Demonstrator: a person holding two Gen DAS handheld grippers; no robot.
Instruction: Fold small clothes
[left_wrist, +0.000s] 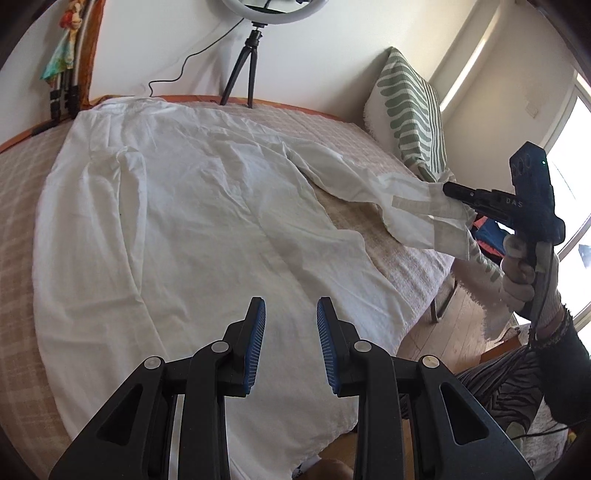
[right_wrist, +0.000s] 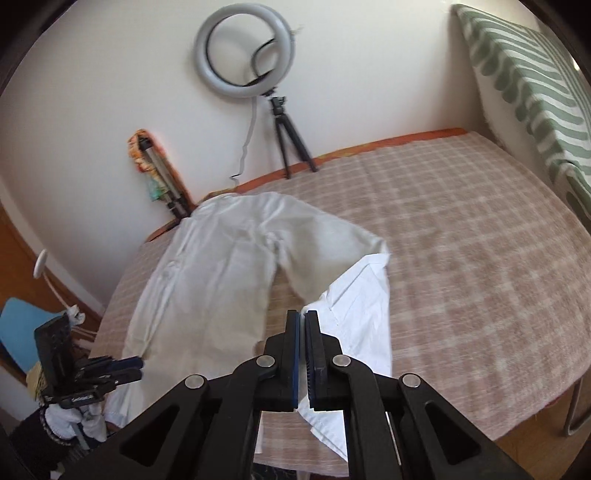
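A white long-sleeved shirt (left_wrist: 177, 206) lies spread on the checked table cover (left_wrist: 22, 184); it also shows in the right wrist view (right_wrist: 221, 258). My left gripper (left_wrist: 291, 314) is open and empty, just above the shirt's hem. My right gripper (right_wrist: 303, 321) is shut on the cuff of the shirt's sleeve (right_wrist: 354, 306) and holds it lifted off the table. In the left wrist view the right gripper (left_wrist: 452, 192) pinches that cuff (left_wrist: 424, 206) beyond the table's right edge. In the right wrist view the left gripper (right_wrist: 129, 369) sits at the lower left.
A ring light on a tripod (right_wrist: 284, 140) stands at the table's far edge by the wall. A green-striped cushion (left_wrist: 410, 114) rests on a chair to the right. Colourful cloth on a stand (right_wrist: 151, 173) leans at the far left. Wooden floor (left_wrist: 461, 325) lies beyond the table.
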